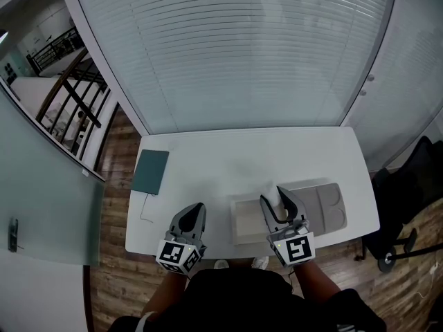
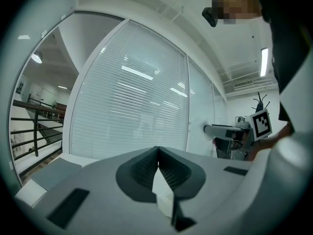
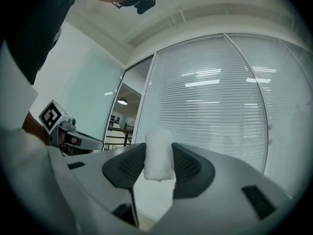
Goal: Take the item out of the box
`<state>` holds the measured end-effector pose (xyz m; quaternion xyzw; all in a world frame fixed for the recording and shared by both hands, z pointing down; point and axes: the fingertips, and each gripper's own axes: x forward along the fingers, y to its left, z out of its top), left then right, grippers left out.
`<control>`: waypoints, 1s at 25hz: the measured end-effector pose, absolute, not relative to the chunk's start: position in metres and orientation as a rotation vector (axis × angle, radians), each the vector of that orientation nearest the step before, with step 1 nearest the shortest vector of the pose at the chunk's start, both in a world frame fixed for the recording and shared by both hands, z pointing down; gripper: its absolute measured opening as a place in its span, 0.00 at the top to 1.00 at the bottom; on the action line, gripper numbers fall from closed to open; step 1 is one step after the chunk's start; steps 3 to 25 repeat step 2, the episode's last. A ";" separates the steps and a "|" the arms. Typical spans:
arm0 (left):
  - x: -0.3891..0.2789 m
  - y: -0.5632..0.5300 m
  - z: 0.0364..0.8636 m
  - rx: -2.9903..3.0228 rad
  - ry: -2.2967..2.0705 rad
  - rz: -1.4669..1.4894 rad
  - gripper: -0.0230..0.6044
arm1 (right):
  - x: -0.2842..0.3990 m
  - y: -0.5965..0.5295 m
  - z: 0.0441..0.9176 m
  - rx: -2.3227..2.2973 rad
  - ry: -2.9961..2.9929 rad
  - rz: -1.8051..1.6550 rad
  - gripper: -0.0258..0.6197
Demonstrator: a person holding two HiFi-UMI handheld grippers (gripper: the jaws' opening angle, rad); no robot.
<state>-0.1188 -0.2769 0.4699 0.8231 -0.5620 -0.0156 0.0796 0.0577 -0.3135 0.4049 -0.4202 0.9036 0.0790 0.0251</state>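
Right claw (image 1: 272, 194) level, clamping white item (image 3: 159, 154)

Blinds (image 1: 235, 54): white slats behind glass, upper centre.
Floor (image 1: 111, 282): brown wood, lower left.
Railing (image 1: 76, 95): dark, upper left.
Chair (image 1: 408, 185): black, right edge.

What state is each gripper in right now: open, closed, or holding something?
Left gripper: closed, jaw tips together, nothing between them.
Right gripper: closed on a white item.
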 end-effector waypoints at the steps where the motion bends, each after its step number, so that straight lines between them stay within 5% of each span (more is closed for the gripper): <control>1: -0.120 -0.276 0.470 2.461 -1.682 -0.046 0.95 | 0.057 -0.313 0.405 -1.301 2.796 0.245 0.70; 25: -0.120 -0.276 0.471 2.460 -1.682 -0.046 0.95 | 0.056 -0.313 0.406 -1.303 2.797 0.245 0.71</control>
